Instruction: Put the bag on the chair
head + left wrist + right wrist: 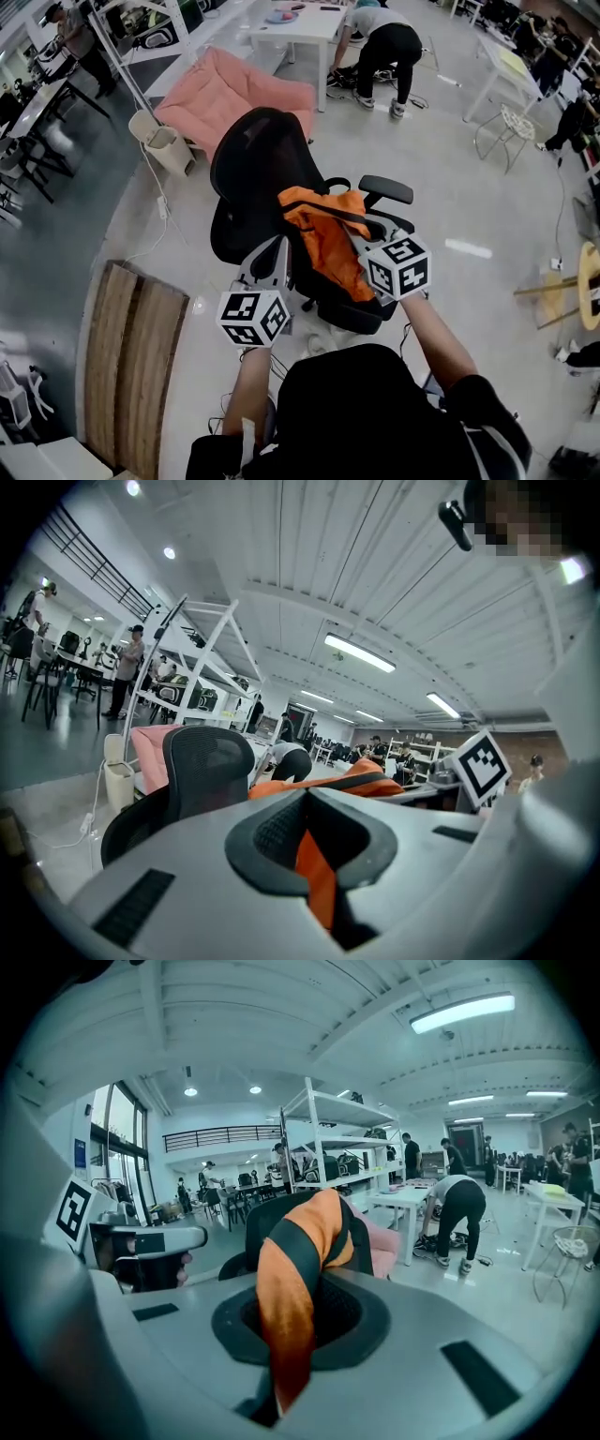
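Observation:
An orange bag [323,239] with black straps hangs over the seat of a black mesh office chair [262,169], between its armrests. I cannot tell whether the bag touches the seat. My left gripper [284,247] is shut on the bag's left side, and orange fabric [317,874] shows between its jaws in the left gripper view. My right gripper [356,219] is shut on the bag's right side. In the right gripper view an orange and black strap [286,1307] runs up out of its jaws towards the chair back [272,1218].
A pink cushion seat [234,94] and a white bin [167,145] stand behind the chair. Further back, a person [386,52] bends down beside a white table [300,28]. Wooden boards [131,356] lie at the left. A white wire chair [511,127] stands at the right.

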Demonstrator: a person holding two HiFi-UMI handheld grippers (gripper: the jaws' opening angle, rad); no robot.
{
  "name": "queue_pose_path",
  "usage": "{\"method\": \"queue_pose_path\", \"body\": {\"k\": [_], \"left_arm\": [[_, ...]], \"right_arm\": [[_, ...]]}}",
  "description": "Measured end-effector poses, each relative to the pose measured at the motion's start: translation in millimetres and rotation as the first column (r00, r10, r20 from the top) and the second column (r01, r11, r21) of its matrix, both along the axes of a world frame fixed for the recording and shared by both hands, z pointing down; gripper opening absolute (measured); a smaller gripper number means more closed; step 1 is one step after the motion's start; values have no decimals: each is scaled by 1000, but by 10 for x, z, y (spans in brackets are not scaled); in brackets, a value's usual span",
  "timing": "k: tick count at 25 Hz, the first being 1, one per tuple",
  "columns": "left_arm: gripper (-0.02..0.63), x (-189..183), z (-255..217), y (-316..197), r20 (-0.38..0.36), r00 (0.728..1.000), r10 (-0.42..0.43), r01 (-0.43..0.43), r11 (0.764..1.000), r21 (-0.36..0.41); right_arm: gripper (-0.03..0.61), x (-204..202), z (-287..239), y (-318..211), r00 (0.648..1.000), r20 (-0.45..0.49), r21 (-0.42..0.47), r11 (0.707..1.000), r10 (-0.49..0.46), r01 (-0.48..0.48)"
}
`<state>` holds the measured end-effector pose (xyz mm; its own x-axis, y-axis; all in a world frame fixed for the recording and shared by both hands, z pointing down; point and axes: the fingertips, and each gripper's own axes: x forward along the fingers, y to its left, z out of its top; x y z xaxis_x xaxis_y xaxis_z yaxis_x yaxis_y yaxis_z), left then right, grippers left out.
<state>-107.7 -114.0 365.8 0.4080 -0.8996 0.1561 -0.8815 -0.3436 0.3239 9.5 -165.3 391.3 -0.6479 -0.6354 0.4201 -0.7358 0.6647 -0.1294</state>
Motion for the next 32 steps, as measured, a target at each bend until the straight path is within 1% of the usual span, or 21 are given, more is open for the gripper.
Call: {"method": "queue_pose_path", "body": {"k": [4,10,19,24,32], "left_arm": [[12,-31,148,-223,-4,1000,-2,2,999,-40],[12,41,343,-621,2,1000,-9,9,997,-81],[12,11,806,-967,-9,999,-49,46,983,-179],[12,54,1062,-1085,-19,998,-68,61,971,-231],[12,-38,1419,-1229,-29,993,-117,103,952,-287]], "right_arm": [[18,-87,155,-168,1000,-11,-37,999,-28,28],[18,-84,397,-489,997,-21,-82,994,-77,75],[18,-88,890,-804,989,-45,-178,975,-140,130],[18,-100,1148,-858,978,-48,-233,954,-204,188],[18,-156,1562,-795,946,-37,-316,902,-321,294]]}}
